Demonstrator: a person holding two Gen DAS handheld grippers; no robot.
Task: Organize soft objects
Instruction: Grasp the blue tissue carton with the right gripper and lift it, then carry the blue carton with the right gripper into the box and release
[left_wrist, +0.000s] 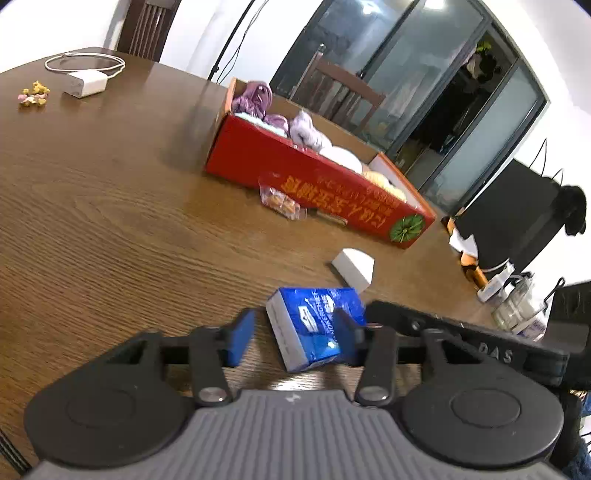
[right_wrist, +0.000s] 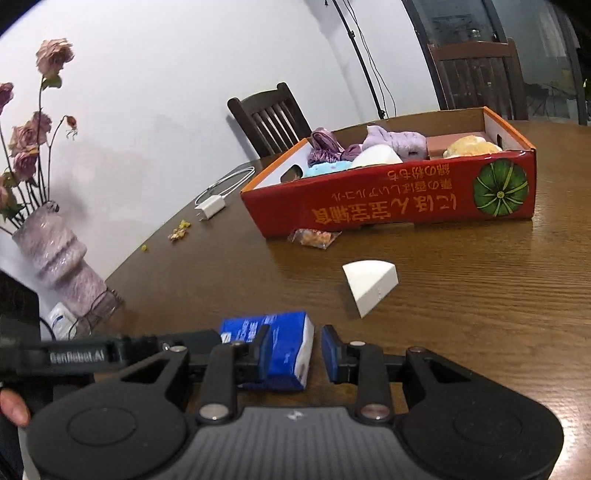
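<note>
The blue plastic-wrapped tissue pack (left_wrist: 314, 328) lies on the brown wood-grain table (left_wrist: 110, 221), between the blue-padded fingers of both grippers. The left gripper (left_wrist: 295, 336) has its jaws spread wide, one pad against the pack's side, the other clear of it. The right gripper (right_wrist: 291, 347) is likewise released, the pack's white end just inside its gap. Ahead, a white wedge-shaped foam sponge (right_wrist: 369, 288) sits apart on bare wood. Farther back stands the red cardboard box (right_wrist: 391, 206), holding purple and cream soft items; a small clear snack packet (right_wrist: 314, 238) touches its near wall.
</note>
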